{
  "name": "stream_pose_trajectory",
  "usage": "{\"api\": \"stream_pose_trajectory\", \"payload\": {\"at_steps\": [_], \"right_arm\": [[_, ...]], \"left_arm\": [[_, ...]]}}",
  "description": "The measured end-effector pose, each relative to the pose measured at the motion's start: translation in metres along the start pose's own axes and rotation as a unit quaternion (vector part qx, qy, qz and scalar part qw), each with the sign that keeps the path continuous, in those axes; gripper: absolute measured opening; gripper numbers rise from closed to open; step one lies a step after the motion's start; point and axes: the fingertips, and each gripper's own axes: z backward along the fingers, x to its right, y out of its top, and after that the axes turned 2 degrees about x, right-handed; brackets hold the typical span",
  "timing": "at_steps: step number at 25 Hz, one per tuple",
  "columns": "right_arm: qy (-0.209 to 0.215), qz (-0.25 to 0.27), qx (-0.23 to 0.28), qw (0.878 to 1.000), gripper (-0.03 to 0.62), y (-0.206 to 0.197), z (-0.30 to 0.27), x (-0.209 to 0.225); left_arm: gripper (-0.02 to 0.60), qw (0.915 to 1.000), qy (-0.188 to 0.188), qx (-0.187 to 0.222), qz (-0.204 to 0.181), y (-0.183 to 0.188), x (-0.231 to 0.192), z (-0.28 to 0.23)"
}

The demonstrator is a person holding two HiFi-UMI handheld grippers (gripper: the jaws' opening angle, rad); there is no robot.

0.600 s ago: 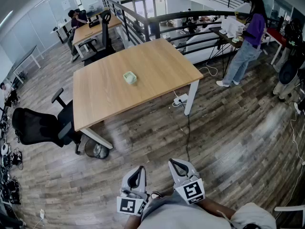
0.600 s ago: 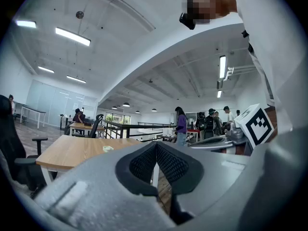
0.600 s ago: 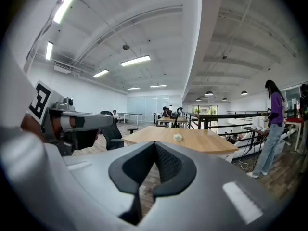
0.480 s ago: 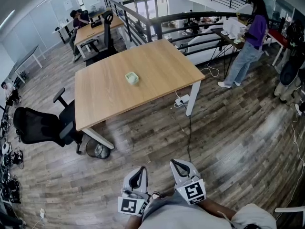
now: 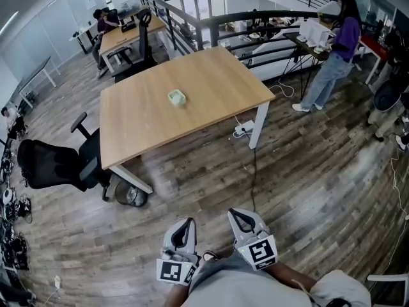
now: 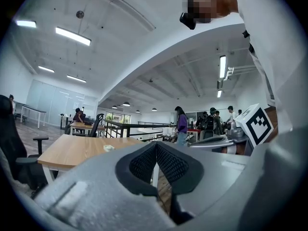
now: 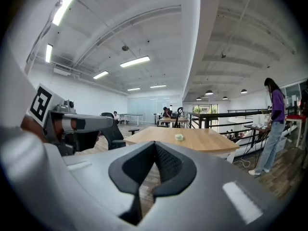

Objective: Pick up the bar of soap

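Note:
A pale green bar of soap (image 5: 176, 97) lies near the middle of a wooden table (image 5: 211, 85), far ahead of me. It shows small in the left gripper view as the soap (image 6: 109, 148) and in the right gripper view as the soap (image 7: 179, 137). My left gripper (image 5: 184, 229) and right gripper (image 5: 241, 220) are held close to my body at the bottom of the head view, well short of the table. Both are shut with nothing between their jaws.
A black office chair (image 5: 54, 165) stands left of the table, with a round bin (image 5: 130, 196) under the table's near corner. A cable (image 5: 250, 171) runs across the wood floor from a power strip. A person (image 5: 332, 50) stands at the far right by railings and desks.
The view has shifted slightly: the table and soap sit a little higher and farther left in the head view. Both grippers stay shut near my body.

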Motion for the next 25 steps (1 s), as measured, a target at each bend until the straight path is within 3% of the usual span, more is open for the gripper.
{"api": "stream_pose_trajectory", "payload": {"at_steps": [9,25], "right_arm": [[0.004,-0.01,-0.006,1.0,0.003,-0.01,0.008,0.014],[-0.002,-0.01,-0.006,1.0,0.003,-0.021,0.029,0.077]], "left_arm": [[0.0,1.0,0.001,-0.008,0.002,-0.005,0.012,-0.009],[0.0,0.9996,0.027,-0.011,-0.007,-0.01,0.049,-0.035]]}}
